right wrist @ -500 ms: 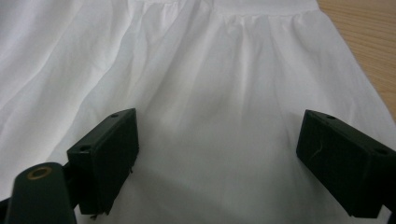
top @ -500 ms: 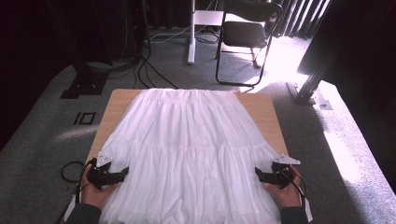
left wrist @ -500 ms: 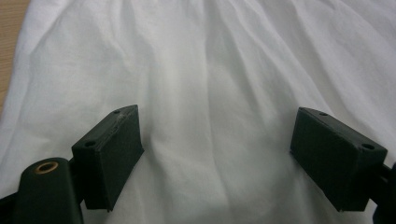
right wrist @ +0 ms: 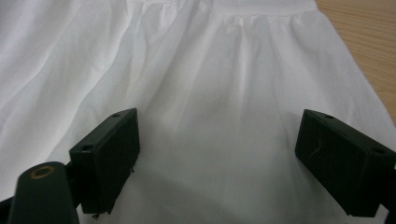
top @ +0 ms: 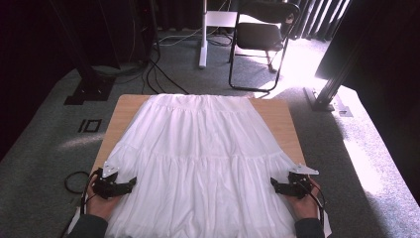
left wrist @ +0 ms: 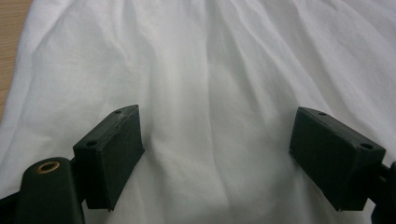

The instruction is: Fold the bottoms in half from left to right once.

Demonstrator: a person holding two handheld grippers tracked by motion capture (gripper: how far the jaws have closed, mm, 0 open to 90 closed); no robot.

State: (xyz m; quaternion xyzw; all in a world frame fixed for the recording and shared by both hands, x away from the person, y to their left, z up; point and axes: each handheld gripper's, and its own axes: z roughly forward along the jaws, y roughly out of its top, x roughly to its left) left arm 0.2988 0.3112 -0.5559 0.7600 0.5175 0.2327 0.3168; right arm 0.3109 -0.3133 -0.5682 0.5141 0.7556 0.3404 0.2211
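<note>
— Grey carpeted floor (top: 44, 148), black folding metal chair (top: 260, 37) at the back, cables beside it. What is entered for the surface?

— One rectangular light wooden table (top: 285, 119). On it, one white tiered gathered cotton skirt (top: 198, 148), spread flat; waistband at the far edge, hem over the near edge, long axis running far to near. It covers most of the top, leaving bare wood along the left and right edges.

— Tools?

— Left black two-jaw gripper (top: 130, 183) at the near left corner, over the skirt's left side edge. Right black two-jaw gripper (top: 275, 186) at the near right corner, over the right side edge. Both point inward, toward each other.

— Jaw state?

— Left gripper (left wrist: 215, 154): jaws spread wide, released, white cloth lying flat below and between them, nothing pinched. Right gripper (right wrist: 217, 158): the same, jaws wide, cloth slack beneath, not grasped.

— The relation that matters?

— Each side edge of the lower tier lies directly under its own gripper, so neither is nearer overall; each serves its own side. Judgement: a pinch at both side edges likely comes next, for a fold across the long axis.
</note>
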